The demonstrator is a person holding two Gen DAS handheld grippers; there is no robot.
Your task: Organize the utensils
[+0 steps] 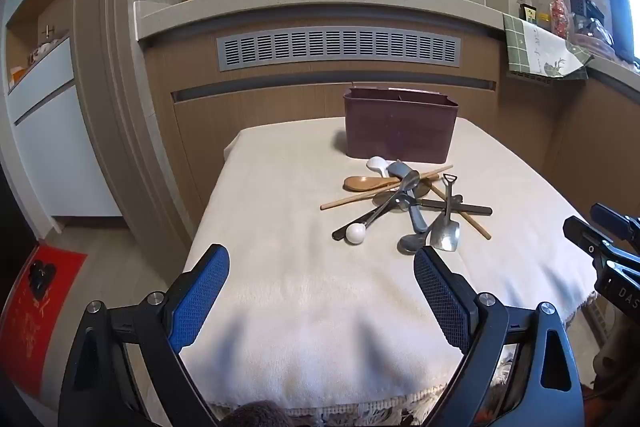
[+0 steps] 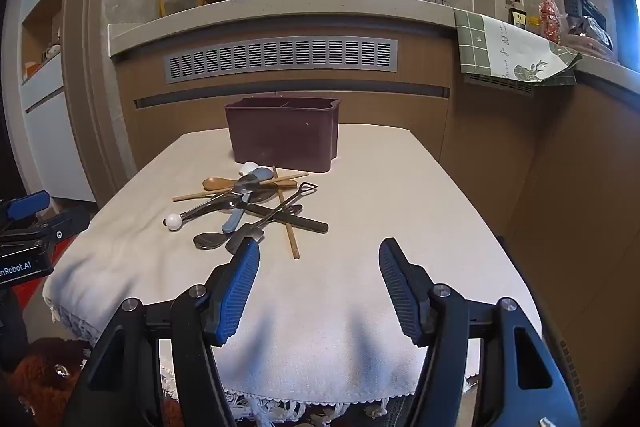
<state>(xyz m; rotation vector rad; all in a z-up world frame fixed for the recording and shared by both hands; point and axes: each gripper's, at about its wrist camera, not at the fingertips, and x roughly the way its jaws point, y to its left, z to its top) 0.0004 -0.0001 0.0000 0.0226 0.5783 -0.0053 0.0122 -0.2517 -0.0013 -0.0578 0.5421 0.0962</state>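
A heap of utensils [image 1: 404, 203] lies on the cream cloth of a small table [image 1: 280, 267]: wooden spoon [image 1: 360, 183], chopsticks, metal spoons, a shovel-shaped spoon [image 1: 446, 231], a white-knobbed piece [image 1: 355, 233]. Behind it stands a dark brown divided utensil holder [image 1: 400, 125]. The heap [image 2: 256, 207] and holder [image 2: 284, 133] also show in the right wrist view. My left gripper [image 1: 322, 287] is open and empty over the table's near edge. My right gripper [image 2: 320, 279] is open and empty, just near of the heap.
A kitchen counter [image 1: 320, 11] with a pan and glass lid runs behind the table. A green cloth [image 1: 540, 51] hangs off the counter at right. A red mat [image 1: 36, 307] lies on the floor at left.
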